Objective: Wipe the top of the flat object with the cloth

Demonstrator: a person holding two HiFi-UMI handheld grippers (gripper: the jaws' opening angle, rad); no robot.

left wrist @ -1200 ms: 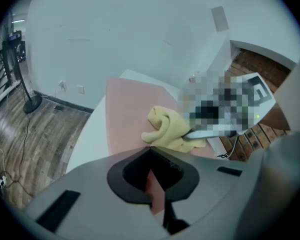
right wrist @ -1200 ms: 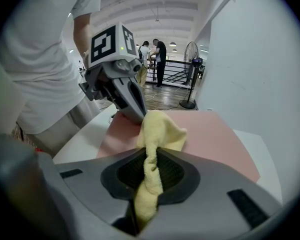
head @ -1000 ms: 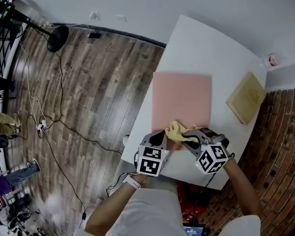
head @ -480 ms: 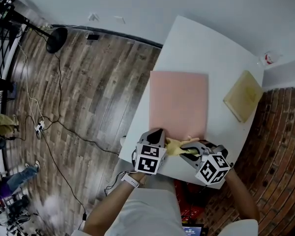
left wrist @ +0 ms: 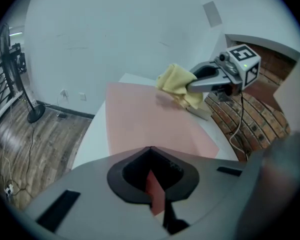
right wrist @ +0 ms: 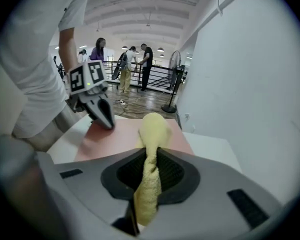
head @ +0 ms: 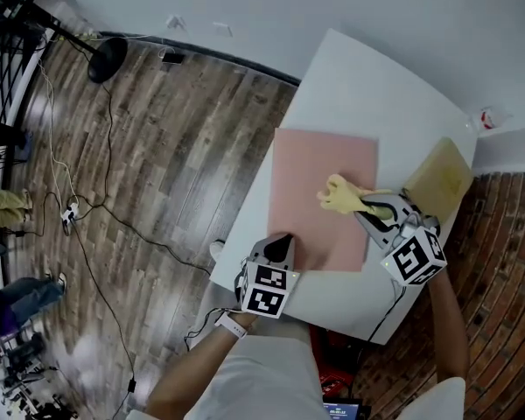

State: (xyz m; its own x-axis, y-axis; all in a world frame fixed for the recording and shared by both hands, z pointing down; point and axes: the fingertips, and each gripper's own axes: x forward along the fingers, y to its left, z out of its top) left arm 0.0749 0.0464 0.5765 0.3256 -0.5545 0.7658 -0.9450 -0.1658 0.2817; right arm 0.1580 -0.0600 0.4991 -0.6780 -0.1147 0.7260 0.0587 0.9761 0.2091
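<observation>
A flat pink sheet [head: 319,169] lies on the white table [head: 359,77]. My left gripper [head: 282,243] is at the sheet's near edge, shut on that edge; a strip of pink shows between its jaws [left wrist: 154,186]. A bunched yellow cloth [head: 339,195] is clamped in my right gripper [head: 362,203], which is shut on it over the right middle of the sheet. In the left gripper view the cloth [left wrist: 177,84] hangs from the right gripper [left wrist: 200,83] just above the pink sheet [left wrist: 145,124]. The right gripper view shows the cloth [right wrist: 152,134] running out between its jaws, with the left gripper [right wrist: 99,109] beyond.
A pale wooden board [head: 442,178] lies on the table's right side. Brick surface [head: 499,261] runs along the right, wood floor [head: 157,147] with cables and a fan stand [head: 105,55] to the left. People stand [right wrist: 135,66] far off by a railing.
My right gripper has carried the cloth from the sheet's near edge, beside the left gripper, up and rightward over the sheet. The left gripper has stayed at the near edge.
</observation>
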